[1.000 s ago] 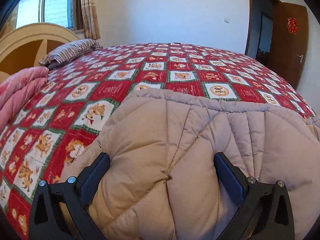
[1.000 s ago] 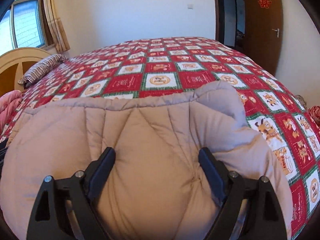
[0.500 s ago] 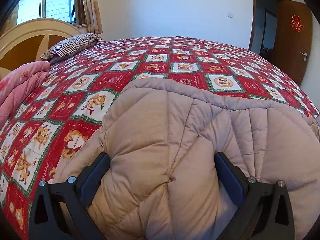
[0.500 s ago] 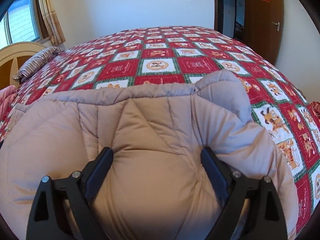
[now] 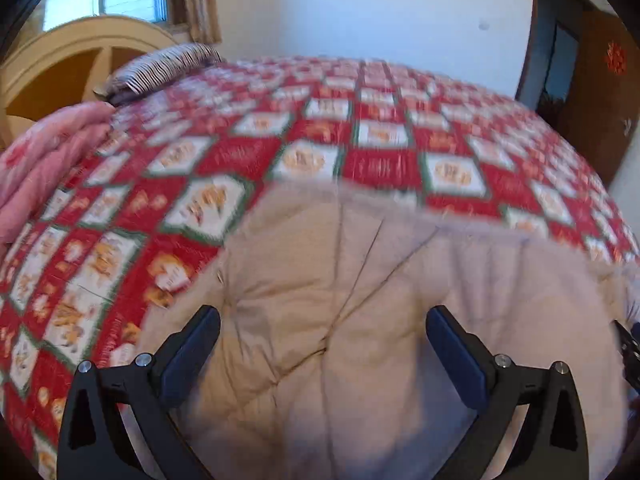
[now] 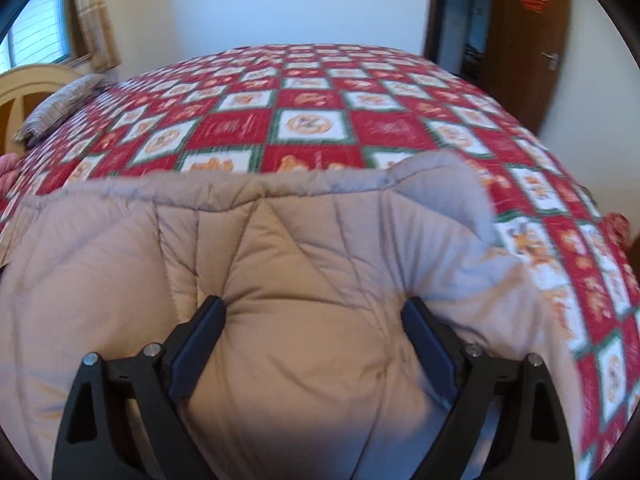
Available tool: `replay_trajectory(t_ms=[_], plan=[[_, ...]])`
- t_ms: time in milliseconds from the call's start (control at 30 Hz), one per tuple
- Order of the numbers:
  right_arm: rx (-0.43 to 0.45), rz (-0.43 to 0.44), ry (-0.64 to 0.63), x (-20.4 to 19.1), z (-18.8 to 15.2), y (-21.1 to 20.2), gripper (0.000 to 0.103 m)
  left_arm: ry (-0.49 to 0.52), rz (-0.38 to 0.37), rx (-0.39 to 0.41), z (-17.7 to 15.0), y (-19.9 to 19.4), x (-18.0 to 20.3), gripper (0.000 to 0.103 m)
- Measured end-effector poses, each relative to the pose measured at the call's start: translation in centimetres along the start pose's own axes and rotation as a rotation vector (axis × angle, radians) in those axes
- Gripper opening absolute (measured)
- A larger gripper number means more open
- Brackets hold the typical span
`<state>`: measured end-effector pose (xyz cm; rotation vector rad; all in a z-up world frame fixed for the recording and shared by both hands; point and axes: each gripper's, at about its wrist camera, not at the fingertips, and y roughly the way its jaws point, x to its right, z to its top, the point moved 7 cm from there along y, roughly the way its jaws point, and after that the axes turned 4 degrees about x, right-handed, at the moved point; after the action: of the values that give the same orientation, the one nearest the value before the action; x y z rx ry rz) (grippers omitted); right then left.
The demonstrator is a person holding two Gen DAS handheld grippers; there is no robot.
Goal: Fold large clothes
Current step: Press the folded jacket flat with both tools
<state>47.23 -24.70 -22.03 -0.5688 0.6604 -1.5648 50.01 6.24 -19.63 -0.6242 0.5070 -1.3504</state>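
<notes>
Both grippers, left (image 5: 322, 344) | right (image 6: 312, 334) | we've got jaws wide, bunched beige padded coat (image 6: 304, 264) squeezed between | red patchwork bedspread (image 6: 312, 120) underneath

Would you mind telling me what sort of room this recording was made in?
Most likely a home bedroom: a bed under a red patchwork bedspread, a striped pillow against a rounded wooden headboard, and a wooden door. A beige padded coat lies on the bedspread.
</notes>
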Motion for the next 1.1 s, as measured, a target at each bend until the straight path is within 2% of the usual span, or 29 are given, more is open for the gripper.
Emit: replay_trajectory(t_ms=[100, 167, 233, 300, 367, 467, 633, 933, 1000, 1100], plan=[[0.109, 0.047, 0.046, -2.0, 1.8, -3.4, 0.09, 0.029, -0.018, 0.079, 0.6, -1.9, 2.1, 0.102], [0.11, 0.097, -0.01, -5.3, 2.6, -4.1, 0.09, 0.077, -0.001, 0.082, 0.0, -1.5, 3.2, 0.102], [0.106, 0.107, -0.064, -7.5, 2.8, -3.6, 0.09, 0.115, 0.022, 0.042, -1.2, 0.0, 3.7, 0.102], [0.086, 0.083, -0.104, -8.8, 2.2, -2.3, 0.09, 0.077, -0.001, 0.048, -1.8, 0.8, 3.2, 0.102], [0.021, 0.088, -0.095, -8.9, 0.7, -0.1, 0.09, 0.039, -0.028, 0.064, -2.1, 0.9, 2.8, 0.102], [0.026, 0.098, -0.089, -8.8, 0.0, 1.1, 0.093, 0.019, -0.045, 0.059, -2.5, 1.3, 2.8, 0.102], [0.022, 0.052, -0.139, -9.6, -0.7, 1.7, 0.098, 0.047, 0.004, 0.067, -2.9, 1.5, 3.2, 0.102], [0.008, 0.014, -0.168, -10.1, -1.1, 2.5, 0.1, 0.059, 0.039, 0.077, -3.1, 1.8, 3.3, 0.102], [0.006, 0.01, -0.172, -10.1, -1.1, 2.7, 0.101, 0.053, 0.021, 0.069, -3.2, 1.9, 3.1, 0.102], [-0.005, 0.006, -0.18, -10.2, -1.2, 2.8, 0.101, 0.065, -0.024, 0.012, -3.0, 1.5, 2.8, 0.102]])
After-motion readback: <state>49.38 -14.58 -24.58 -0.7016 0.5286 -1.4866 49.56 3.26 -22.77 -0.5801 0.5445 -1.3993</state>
